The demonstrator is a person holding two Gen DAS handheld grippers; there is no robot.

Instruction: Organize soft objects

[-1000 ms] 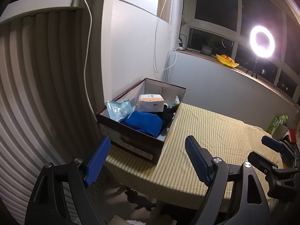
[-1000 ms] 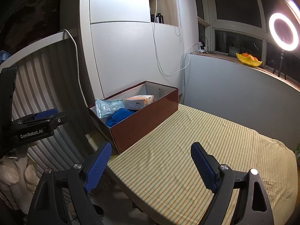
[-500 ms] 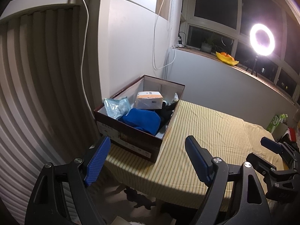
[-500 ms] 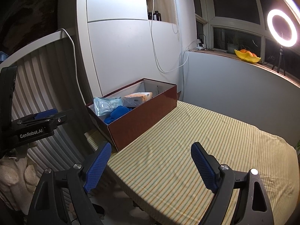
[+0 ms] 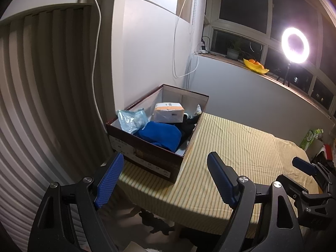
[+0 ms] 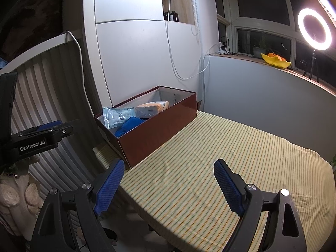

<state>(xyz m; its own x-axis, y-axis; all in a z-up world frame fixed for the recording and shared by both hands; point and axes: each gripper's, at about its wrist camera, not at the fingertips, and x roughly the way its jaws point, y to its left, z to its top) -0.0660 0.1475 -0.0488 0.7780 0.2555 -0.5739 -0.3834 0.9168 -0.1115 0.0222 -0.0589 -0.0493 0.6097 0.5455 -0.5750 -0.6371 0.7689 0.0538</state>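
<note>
While both cameras look across the table (image 5: 241,147) with its yellow striped cloth, each catches something the other misses. From the left wrist view, the brown cardboard box (image 5: 147,157) sits left of centre, and its inside shows fully: a blue folded cloth (image 5: 161,134) at the near end, a clear plastic packet (image 5: 131,120) at the left wall, a white and orange tissue pack (image 5: 169,112) behind, and dark fabric (image 5: 189,126) against the right wall. The right wrist view hides the dark fabric behind the box's long side.

The left gripper (image 5: 163,180) has its jaws spread wide with nothing between them, and the right gripper (image 6: 168,187) likewise stands released and empty over the cloth. At the lower right of the left view lies a green packet (image 5: 310,136). On the sill, a yellow fruit bowl (image 6: 276,61) sits beside a glowing ring light (image 6: 315,29).
</note>
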